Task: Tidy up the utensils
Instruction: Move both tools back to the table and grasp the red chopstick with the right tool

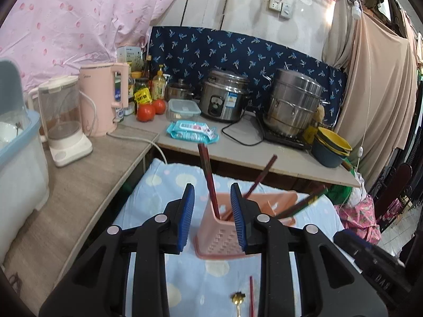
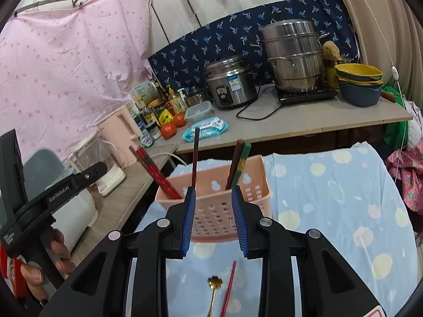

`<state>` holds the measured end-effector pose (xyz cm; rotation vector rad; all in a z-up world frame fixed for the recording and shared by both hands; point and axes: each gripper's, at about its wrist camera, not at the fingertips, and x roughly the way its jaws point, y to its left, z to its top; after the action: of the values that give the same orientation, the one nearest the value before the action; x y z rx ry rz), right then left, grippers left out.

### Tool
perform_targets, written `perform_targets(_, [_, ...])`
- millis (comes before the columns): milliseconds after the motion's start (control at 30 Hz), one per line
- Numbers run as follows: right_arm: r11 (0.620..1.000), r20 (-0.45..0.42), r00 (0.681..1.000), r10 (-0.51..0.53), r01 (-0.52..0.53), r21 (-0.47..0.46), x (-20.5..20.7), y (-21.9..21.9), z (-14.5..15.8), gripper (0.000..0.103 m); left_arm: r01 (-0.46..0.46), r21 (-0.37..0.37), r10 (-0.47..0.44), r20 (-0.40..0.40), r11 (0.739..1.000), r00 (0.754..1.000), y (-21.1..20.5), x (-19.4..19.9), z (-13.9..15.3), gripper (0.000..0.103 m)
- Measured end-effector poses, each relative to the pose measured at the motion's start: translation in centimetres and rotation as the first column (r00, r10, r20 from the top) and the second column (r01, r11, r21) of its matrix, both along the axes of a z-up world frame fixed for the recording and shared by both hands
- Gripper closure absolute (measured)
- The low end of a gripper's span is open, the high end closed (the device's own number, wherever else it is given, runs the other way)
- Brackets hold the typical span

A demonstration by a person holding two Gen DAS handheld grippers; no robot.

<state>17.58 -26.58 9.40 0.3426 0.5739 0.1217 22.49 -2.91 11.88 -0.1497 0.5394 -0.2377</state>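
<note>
Counted: 1 pink utensil basket; chopsticks standing in it, about 5, exact number unclear. On the dotted cloth: 1 loose red chopstick, 1 gold spoon. On the counter: 2 tomatoes, 1 rice cooker, 1 steamer pot, 1 wipes pack.

"GenRobot.AI" is showing in white on the left gripper's black body, at nine o'clock; other labels are staying illegible.
</note>
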Motion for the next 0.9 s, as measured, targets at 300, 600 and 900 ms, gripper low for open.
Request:
perform_targets(300, [0.997, -0.184, 0.982, 0.051, -0.062, -0.051, -5.5, 2.7, -7.4, 0.074, 0.015, 0.058, -0.008, -0.122, 0.998, 0.993, 0.7, -4.0, -5.4, 0.076])
perform_targets(600, [0.983, -0.343, 0.932, 0.116, -0.157, -0.094, -10.3, 6.7, -14.3, 0.074, 0.028, 0.089, -0.001, -0.29, 0.996, 0.957, 1.6, -7.6, -12.4, 0.076])
perform_targets(900, [0.974, -0.404, 0.903, 0.148, -0.204, -0.1, -12.0, 8.5, -17.1, 0.074, 0.042, 0.107, 0.004, -0.391, 0.993, 0.92, 2.0, -10.2, -16.5, 0.076])
